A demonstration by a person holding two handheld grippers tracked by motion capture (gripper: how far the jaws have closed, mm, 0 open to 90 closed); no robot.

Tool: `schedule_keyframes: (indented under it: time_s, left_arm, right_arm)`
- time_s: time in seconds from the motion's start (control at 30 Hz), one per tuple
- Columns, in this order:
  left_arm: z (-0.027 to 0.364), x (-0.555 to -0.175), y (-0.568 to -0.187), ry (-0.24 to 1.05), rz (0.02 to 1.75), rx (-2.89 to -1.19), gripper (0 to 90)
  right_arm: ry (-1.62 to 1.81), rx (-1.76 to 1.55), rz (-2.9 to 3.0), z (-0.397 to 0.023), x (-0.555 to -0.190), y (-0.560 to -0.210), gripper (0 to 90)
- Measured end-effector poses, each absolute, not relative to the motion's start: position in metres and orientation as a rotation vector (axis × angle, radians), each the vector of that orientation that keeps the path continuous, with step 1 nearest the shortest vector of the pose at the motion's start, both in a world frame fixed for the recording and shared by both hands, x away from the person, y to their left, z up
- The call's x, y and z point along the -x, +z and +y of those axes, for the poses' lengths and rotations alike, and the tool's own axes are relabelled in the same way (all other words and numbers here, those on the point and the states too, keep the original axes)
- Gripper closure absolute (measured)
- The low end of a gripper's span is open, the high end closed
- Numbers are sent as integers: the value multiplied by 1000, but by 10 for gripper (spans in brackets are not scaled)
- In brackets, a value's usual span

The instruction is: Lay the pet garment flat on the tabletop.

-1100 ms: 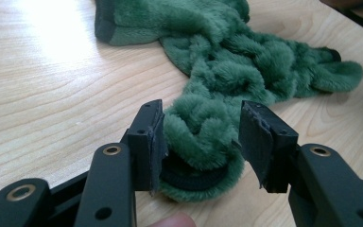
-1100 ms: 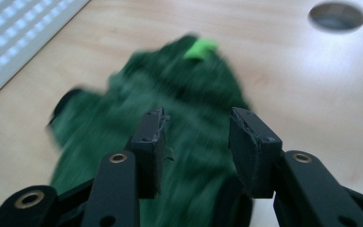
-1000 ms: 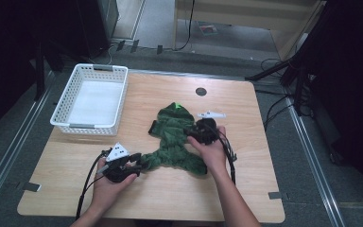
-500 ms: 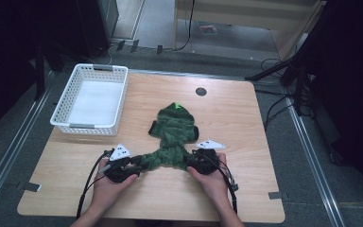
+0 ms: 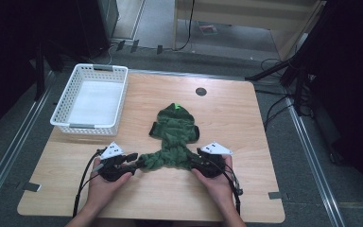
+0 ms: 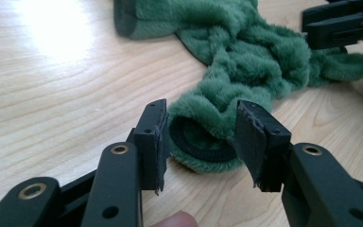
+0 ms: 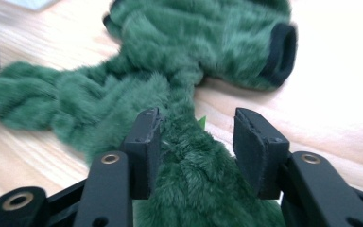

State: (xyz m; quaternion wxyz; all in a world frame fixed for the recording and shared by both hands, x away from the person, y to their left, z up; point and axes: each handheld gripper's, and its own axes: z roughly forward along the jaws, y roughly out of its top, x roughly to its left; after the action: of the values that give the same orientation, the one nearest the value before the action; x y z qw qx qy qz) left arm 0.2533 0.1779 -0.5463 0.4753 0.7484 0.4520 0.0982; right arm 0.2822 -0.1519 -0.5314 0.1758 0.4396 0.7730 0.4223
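A green plush garment (image 5: 175, 127) with a hood lies flat in the middle of the wooden table (image 5: 231, 118). Its two lower legs spread toward the near edge. My left gripper (image 5: 134, 161) holds the end of the left leg. In the left gripper view the black-lined cuff (image 6: 196, 130) sits between the pads of this gripper (image 6: 201, 137), both touching it; the jaws have just been opening slightly. My right gripper (image 5: 196, 161) is closed over the right leg, and plush (image 7: 184, 42) fills the space inside that gripper (image 7: 196, 142).
A white plastic basket (image 5: 87, 126) stands at the table's left, lined with white. A small black round hole (image 5: 200, 91) sits near the far edge. Cables trail from both grippers toward the near edge. The right gripper (image 6: 340, 23) shows in the left gripper view.
My right gripper has come from the garment's body toward the near edge, down to the right leg, and the legs now spread wider. The left hand has stayed put.
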Motion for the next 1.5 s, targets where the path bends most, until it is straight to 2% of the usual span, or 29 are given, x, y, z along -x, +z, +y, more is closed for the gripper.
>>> schedule_keyframes:
  time_s: [0.13,0.27,0.37,0.57,0.8,0.83,1.0,1.33,1.5]
  left_arm:
    - [177,-253,-547,241,1103,-1841,571]
    - [176,-253,-547,238,1102,-1838,572]
    - [179,-252,-546,222,1094,-1824,560]
    - [194,-249,-543,219,1083,-1776,463]
    - [218,-241,-533,260,1105,-1726,217]
    - [222,-240,-532,277,1115,-1728,159]
    - [244,-234,-530,311,1138,-1708,0]
    - [300,-220,-534,386,1270,-1637,0]
    - [324,-209,-537,460,1314,-1669,0]
  right_arm:
    - [1207,-1251,2174,-163,-271,-526,637]
    - [1210,-1261,2171,-176,-260,-526,626]
    - [1213,-1265,2154,-186,-255,-526,576]
    - [1236,-1307,2083,-210,-251,-524,308]
    - [1176,-1372,2036,-235,-249,-525,54]
    - [1169,-1386,2034,-239,-249,-525,11]
    - [1160,-1408,2012,-257,-245,-525,0]
    - [1101,-1485,1936,-299,-236,-531,0]
    - [1076,-1518,1912,-318,-232,-535,0]
